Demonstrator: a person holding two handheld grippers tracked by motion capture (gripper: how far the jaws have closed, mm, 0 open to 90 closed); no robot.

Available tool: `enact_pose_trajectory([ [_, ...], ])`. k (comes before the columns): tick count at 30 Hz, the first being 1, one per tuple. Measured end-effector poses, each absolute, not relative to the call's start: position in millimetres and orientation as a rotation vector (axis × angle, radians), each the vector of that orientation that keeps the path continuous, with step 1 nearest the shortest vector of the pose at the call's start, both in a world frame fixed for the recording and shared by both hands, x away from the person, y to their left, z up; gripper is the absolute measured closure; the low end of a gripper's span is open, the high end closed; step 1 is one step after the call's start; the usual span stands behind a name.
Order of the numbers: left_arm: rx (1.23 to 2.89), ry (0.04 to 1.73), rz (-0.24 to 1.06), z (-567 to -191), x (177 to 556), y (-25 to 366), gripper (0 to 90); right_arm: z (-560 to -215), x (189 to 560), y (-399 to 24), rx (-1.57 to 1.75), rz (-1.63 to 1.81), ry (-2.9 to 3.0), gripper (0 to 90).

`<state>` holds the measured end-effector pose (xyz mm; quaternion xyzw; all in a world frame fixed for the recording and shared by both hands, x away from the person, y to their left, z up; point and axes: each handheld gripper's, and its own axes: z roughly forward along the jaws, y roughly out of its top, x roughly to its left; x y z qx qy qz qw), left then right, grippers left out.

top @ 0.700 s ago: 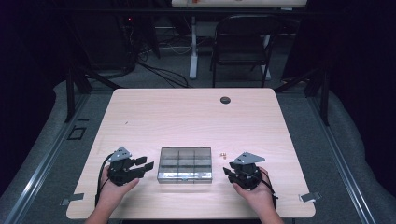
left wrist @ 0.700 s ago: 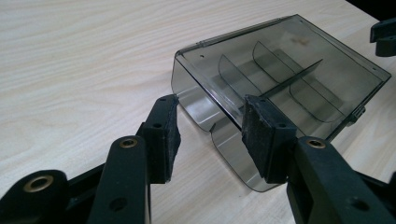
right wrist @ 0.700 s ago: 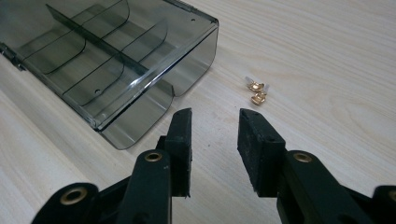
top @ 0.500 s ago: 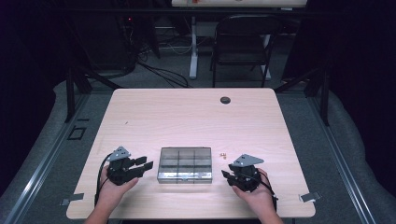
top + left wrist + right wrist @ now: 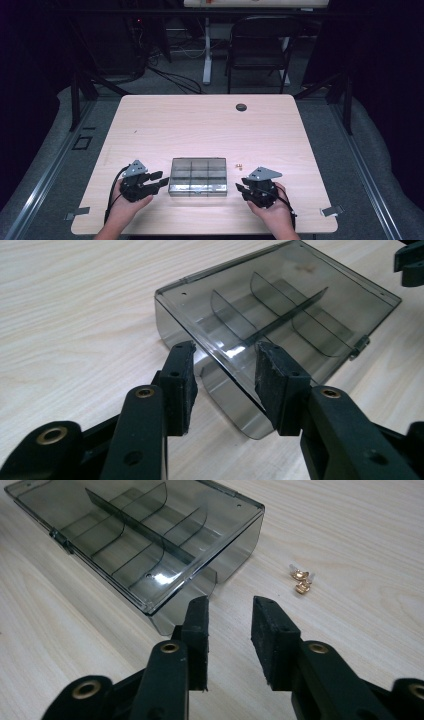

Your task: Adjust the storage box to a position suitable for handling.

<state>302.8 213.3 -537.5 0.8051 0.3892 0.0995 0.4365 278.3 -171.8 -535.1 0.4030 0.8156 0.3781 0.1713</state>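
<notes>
— Dark floor, cables and a black folding chair (image 5: 258, 45) sit behind a pale wooden table (image 5: 200, 125) in the high view. What lies on it?

— A smoky transparent plastic compartment box (image 5: 198, 176) with its lid closed, near the front edge, its long axis running left to right across the table. A small round black disc (image 5: 241, 107) sits far back, well apart from it.

— And the hands?

— The left gripper (image 5: 155, 181) is just beside the box's left end, the right gripper (image 5: 240, 189) just beside its right end, both pointing inward. Two tiny brass-coloured pieces (image 5: 239, 165) lie near the box's right rear corner; from up here their shape is hard to make out.

— What does the left gripper view give?

— The box (image 5: 280, 305) runs away to the upper right, one corner nearest. One long divider and short cross walls split it into compartments, and I see nothing in them. The left gripper (image 5: 225, 372) has its jaws parted, with the box's near corner between the pads (image 5: 186, 375); whether they press on it I cannot tell. The other gripper is cut off at the top right edge.

— And the right gripper view?

— The box (image 5: 135, 535) stretches to the upper left, its far end cut off. The right gripper (image 5: 230, 622) is released, jaws apart over bare wood just beside the box's near corner. The brass pieces (image 5: 300, 580) lie touching each other on the table, outside the box.
</notes>
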Motion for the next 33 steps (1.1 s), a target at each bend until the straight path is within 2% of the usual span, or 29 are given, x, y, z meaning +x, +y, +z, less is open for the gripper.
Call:
enact_pose_trajectory([
  [15, 1.973, 0.969, 0.231, -534.8, 301.2, 216.5, 64.7, -536.2, 274.0, -168.5, 1.087, 1.126, 2.414, 89.5],
  [33, 1.977, 0.976, 0.23, -534.9, 298.0, 217.9, 65.1, -546.7, 273.9, -149.4, 0.972, 1.075, 2.537, 90.0],
])
